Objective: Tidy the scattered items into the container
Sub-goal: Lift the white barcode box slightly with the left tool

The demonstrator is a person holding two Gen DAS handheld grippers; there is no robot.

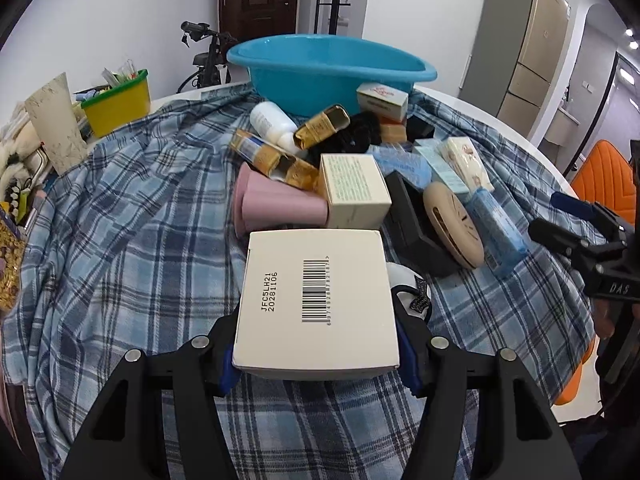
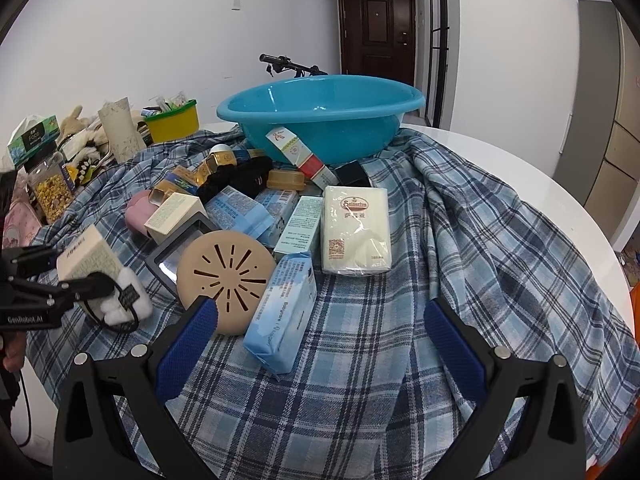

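Left gripper (image 1: 316,364) is closed on the white carton (image 1: 316,296), its blue pads pressing the two side walls near the back end, barcode face up — the box rides just above the plaid cloth (image 1: 120,240). It looks like thin cardboard: light and stiff enough to carry, but easy to dent, so a moderate squeeze across the side walls seems right. Whether it is full or hollow I cannot tell.

Right gripper (image 2: 320,332) stands wide open with nothing between its fingers, hovering over the near end of the pale blue soft pack (image 2: 284,312). That pack looks pliable and slick-wrapped; gripping across its narrow middle would probably hold best.

Touching the pack sits the round tan disc (image 2: 224,280) — rigid, flat, awkward except by its edge. Beyond lies the wrapped tissue block (image 2: 356,232), soft and squashy.

Farthest back, the blue basin (image 2: 320,116) stands on the cloth behind the pile, and from these views it appears to hold nothing yet.
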